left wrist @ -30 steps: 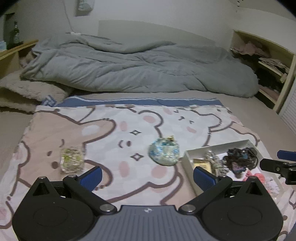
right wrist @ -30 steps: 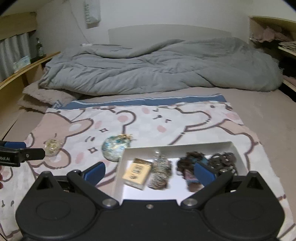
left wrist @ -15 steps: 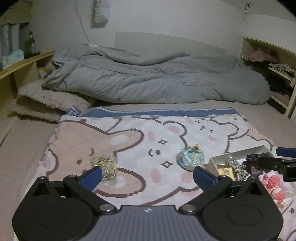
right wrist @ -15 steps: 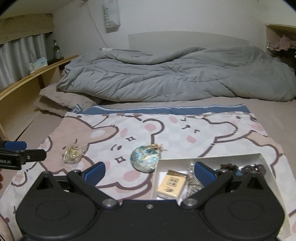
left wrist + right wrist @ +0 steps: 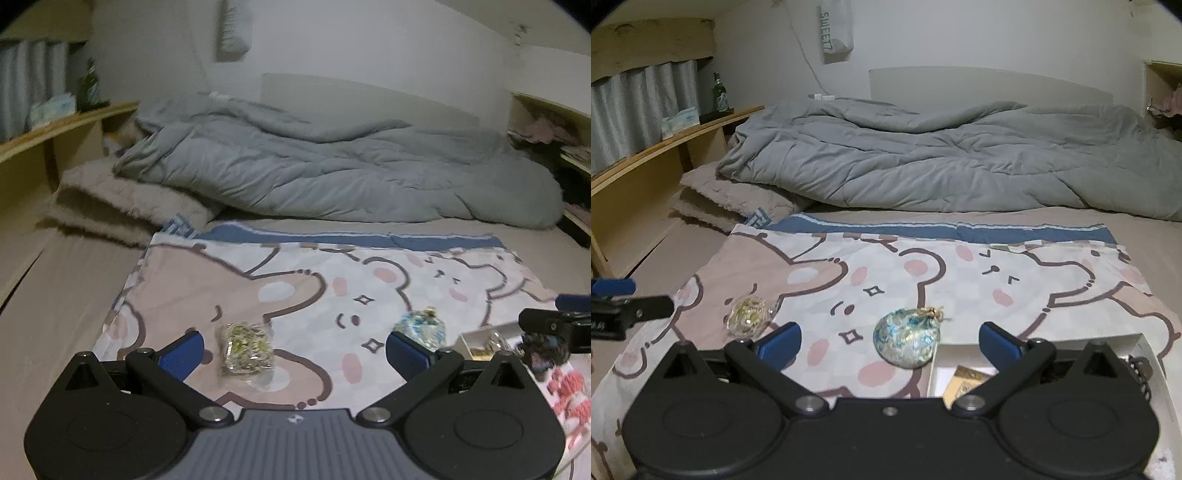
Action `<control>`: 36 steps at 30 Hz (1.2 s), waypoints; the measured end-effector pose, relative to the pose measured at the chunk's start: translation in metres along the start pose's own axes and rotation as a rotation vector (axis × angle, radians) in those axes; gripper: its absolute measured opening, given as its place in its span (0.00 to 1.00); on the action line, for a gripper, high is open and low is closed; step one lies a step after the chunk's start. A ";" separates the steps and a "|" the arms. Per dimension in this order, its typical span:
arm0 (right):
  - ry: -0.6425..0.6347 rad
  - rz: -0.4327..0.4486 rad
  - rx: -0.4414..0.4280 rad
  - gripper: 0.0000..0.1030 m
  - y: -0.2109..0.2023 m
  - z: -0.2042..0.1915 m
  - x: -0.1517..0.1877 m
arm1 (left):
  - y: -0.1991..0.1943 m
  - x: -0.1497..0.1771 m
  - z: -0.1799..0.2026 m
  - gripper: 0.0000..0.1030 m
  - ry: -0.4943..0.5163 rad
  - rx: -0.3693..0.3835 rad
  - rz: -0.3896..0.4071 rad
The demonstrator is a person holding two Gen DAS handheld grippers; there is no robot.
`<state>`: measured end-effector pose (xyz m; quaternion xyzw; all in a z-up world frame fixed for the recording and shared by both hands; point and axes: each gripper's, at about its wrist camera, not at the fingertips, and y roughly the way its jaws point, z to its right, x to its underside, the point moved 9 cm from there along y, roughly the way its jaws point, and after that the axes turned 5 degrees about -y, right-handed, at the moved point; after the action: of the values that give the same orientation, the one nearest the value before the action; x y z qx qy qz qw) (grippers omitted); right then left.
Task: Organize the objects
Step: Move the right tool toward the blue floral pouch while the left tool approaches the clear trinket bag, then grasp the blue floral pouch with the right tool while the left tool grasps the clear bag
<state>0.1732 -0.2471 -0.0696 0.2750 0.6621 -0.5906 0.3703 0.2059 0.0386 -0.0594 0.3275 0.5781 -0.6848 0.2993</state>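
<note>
Bear-print blanket (image 5: 960, 273); blue pouch (image 5: 907, 341), knot (image 5: 934, 313) pointing far-right.

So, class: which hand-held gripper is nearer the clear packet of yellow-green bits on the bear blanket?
Left. The left hand-held gripper is open with the clear packet just ahead between its fingers. The right hand-held gripper faces the blue pouch, with the packet off to its left.

The one legend that can be read is "SWEET7", printed in dark capitals running downward on the white bag (image 5: 836, 31) that hangs on the wall above the bed (in the left wrist view the same bag (image 5: 233, 27) is too blurred to read). The label on the green bottle (image 5: 719, 93) on the wooden shelf cannot be made out.
</note>
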 end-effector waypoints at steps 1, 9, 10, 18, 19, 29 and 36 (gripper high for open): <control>0.003 0.002 -0.001 1.00 0.005 0.000 -0.003 | 0.002 -0.002 -0.003 1.00 -0.011 -0.002 0.003; 0.031 0.041 -0.021 1.00 0.050 -0.005 -0.009 | 0.039 -0.009 -0.023 1.00 -0.069 -0.023 -0.005; 0.031 0.040 -0.030 1.00 0.056 -0.005 -0.008 | 0.045 -0.011 -0.023 1.00 -0.074 -0.024 -0.004; -0.007 0.019 -0.011 1.00 0.104 0.006 -0.005 | 0.102 -0.017 -0.034 1.00 -0.095 -0.093 -0.034; -0.022 0.007 -0.011 1.00 0.112 0.006 -0.003 | 0.108 -0.016 -0.036 1.00 -0.082 -0.114 -0.038; -0.133 -0.167 -0.062 1.00 0.179 0.008 0.020 | 0.173 0.007 -0.059 1.00 -0.063 -0.144 -0.154; -0.199 -0.271 -0.069 1.00 0.211 0.009 0.035 | 0.203 0.019 -0.060 1.00 -0.057 -0.100 -0.207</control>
<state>0.3242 -0.2266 -0.2205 0.1106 0.6730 -0.6364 0.3604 0.3611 0.0663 -0.2023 0.2313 0.6338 -0.6911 0.2592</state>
